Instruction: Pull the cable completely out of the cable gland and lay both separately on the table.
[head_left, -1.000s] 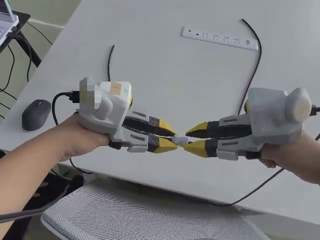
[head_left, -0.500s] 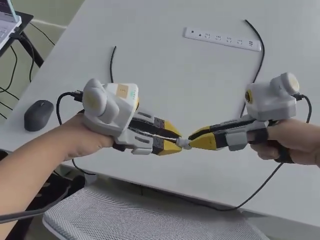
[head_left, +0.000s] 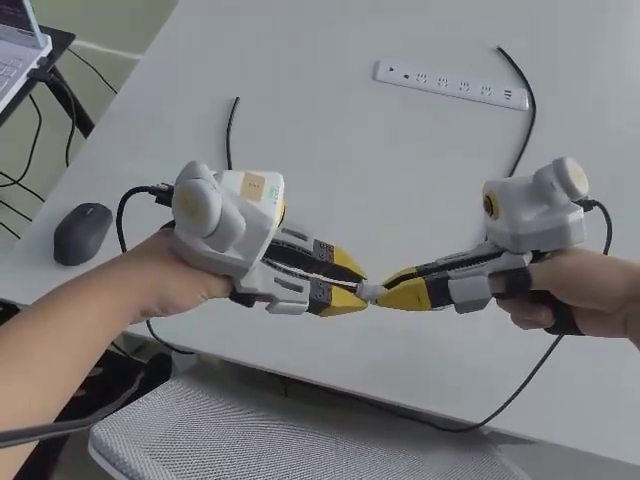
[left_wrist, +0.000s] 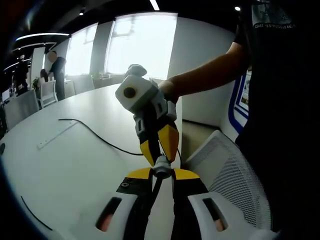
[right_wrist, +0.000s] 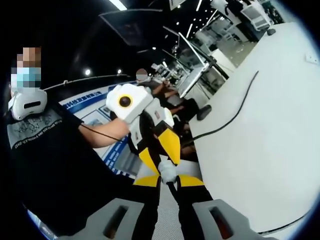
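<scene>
White plastic shells and yellow jaw tips mark the two hand-held tools, which meet nose to nose in the head view, off the near edge of the broad white desk (head_left: 330, 150). Between the left tool (head_left: 352, 286) and the right tool (head_left: 390, 291) sits a small pale-grey plastic cable gland (head_left: 370, 291), held in the air above the seat of a grey mesh chair (head_left: 250, 440). Both tools have their jaws drawn in around it. Farther back on the desk lie a long white power strip (head_left: 452, 85) with its black cord (head_left: 522, 120), and a dark grey mouse (head_left: 82, 232) near the left edge.

In the left gripper view, the left tool (left_wrist: 163, 176) has its jaws drawn in on a thin black cable (left_wrist: 154, 192), which runs down between them from the cable gland (left_wrist: 161, 166) at their tips. The right tool (left_wrist: 159, 154) comes in from above, its jaws pinched onto the far end of the gland. The power strip (left_wrist: 56, 136) lies on the desk (left_wrist: 65, 165) behind.

In the right gripper view, the right tool (right_wrist: 168, 181) is clamped on the cable gland (right_wrist: 167, 171), and the left tool (right_wrist: 162, 161) touches the gland's other end. The desk (right_wrist: 265, 130) stretches away on the right.
</scene>
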